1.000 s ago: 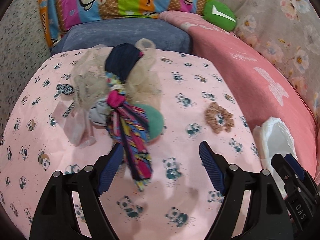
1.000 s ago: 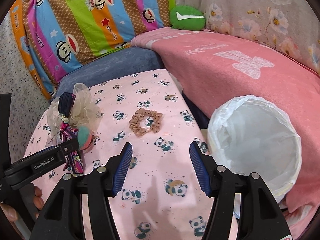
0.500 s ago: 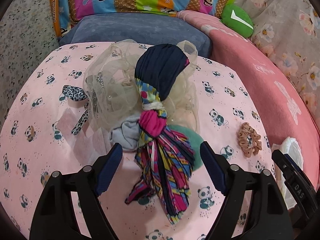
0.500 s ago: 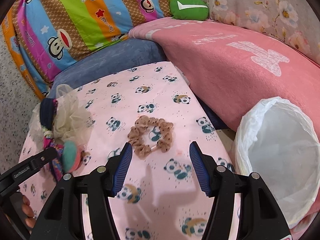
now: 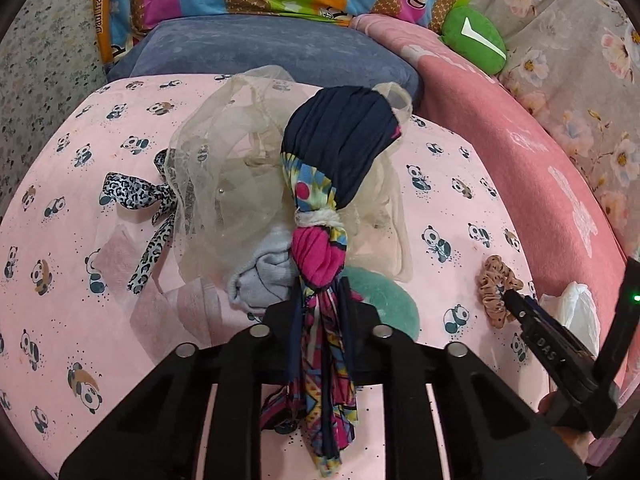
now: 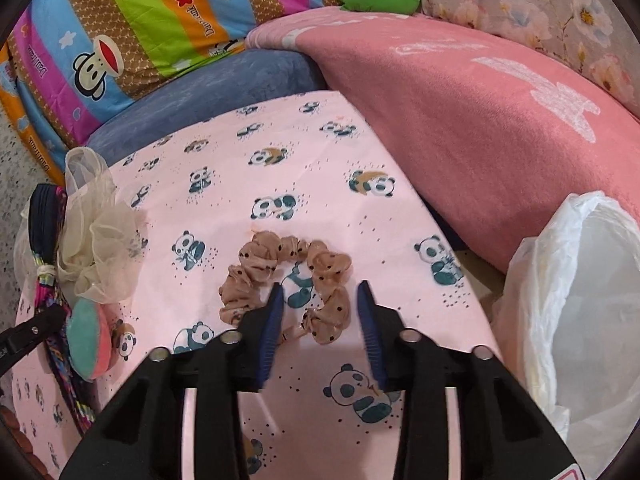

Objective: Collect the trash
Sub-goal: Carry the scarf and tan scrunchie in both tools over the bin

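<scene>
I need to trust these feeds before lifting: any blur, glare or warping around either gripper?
Left wrist view: sharp, even light, no glare; fisheye bends the panda sheet; left gripper closing on the knotted scarf. Right wrist view: sharp; soft shadow under the right gripper, closing around the brown scrunchie; white bag bright, not blown out.

Pink panda cloth under a heap of mixed fabrics

The cloth [image 5: 460,184] is pale pink with teal-and-white pandas. Mid-frame, the scarf [image 5: 324,248] runs navy on top, then magenta, blue and yellow stripes. Beside it are cream tulle [image 5: 224,168], a leopard-print ribbon [image 5: 132,196], and a teal pad [image 5: 384,300]. The scrunchie [image 6: 288,276] is tan with dark dots. The bag [image 6: 580,300] at right is white. The blanket [image 6: 480,120] is salmon pink; the pillow [image 6: 120,32] at upper left is rainbow-striped with monkeys.
</scene>
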The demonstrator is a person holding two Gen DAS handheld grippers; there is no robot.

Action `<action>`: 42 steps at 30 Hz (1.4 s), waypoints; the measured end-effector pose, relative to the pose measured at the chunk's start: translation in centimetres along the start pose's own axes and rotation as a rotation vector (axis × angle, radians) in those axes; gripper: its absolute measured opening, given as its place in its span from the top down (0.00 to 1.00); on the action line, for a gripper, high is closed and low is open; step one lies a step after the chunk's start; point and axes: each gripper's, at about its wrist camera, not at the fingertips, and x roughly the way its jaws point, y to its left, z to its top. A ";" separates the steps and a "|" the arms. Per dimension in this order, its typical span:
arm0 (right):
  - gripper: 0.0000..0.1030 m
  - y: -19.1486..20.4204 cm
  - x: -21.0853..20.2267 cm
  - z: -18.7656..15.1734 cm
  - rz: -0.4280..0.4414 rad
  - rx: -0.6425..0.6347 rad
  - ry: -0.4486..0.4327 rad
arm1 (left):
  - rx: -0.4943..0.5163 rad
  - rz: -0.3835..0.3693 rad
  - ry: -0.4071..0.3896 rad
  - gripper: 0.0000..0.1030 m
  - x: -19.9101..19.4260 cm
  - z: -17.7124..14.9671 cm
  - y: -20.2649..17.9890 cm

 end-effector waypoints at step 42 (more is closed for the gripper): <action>0.94 -19.2 -18.9 -3.7 -0.118 0.249 -0.282 | 0.496 -0.314 -0.015 0.90 -7.2 -8.4 -29.1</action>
